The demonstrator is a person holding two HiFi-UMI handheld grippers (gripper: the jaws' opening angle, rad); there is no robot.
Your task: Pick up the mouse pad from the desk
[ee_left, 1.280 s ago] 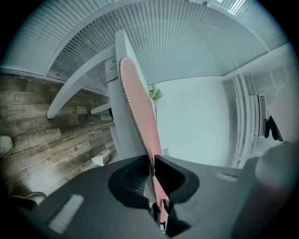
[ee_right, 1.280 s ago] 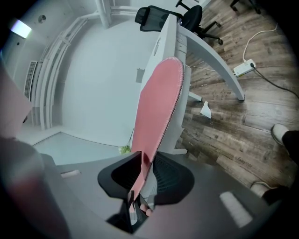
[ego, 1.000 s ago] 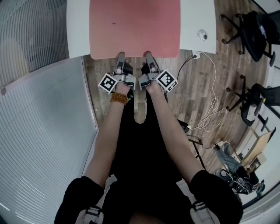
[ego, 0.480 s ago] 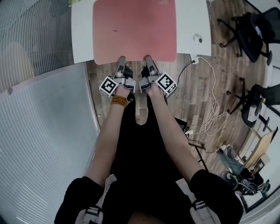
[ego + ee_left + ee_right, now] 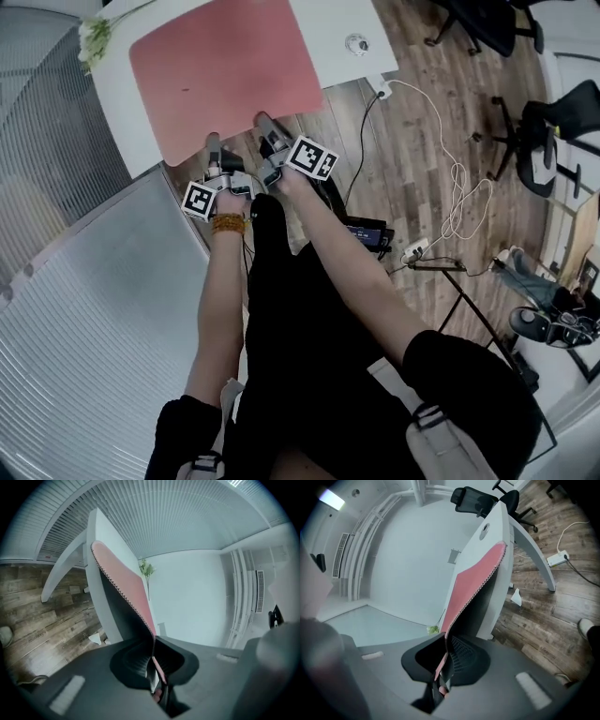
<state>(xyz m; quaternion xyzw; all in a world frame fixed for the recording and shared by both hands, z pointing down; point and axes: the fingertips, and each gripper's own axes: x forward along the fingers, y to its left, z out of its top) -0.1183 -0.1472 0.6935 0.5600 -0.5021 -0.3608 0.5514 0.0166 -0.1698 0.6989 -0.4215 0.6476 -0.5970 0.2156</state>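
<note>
— At the jaw tips, what is new?
— Little: the head has turned, yet the left gripper [image 5: 212,142] and right gripper [image 5: 263,122] still pinch the mouse pad [image 5: 220,80] by its near edge. It stretches ahead of the closed jaws, its dark underside showing above the desk [image 5: 323,37]. The lift seems begun.

The mouse pad [image 5: 220,75] is lying on the desk [image 5: 333,28], its near edge raised, with the left gripper [image 5: 213,142] and right gripper [image 5: 263,121] clamping that edge side by side. A plant sprig [image 5: 94,37] is sitting at the pad's far left.
</note>
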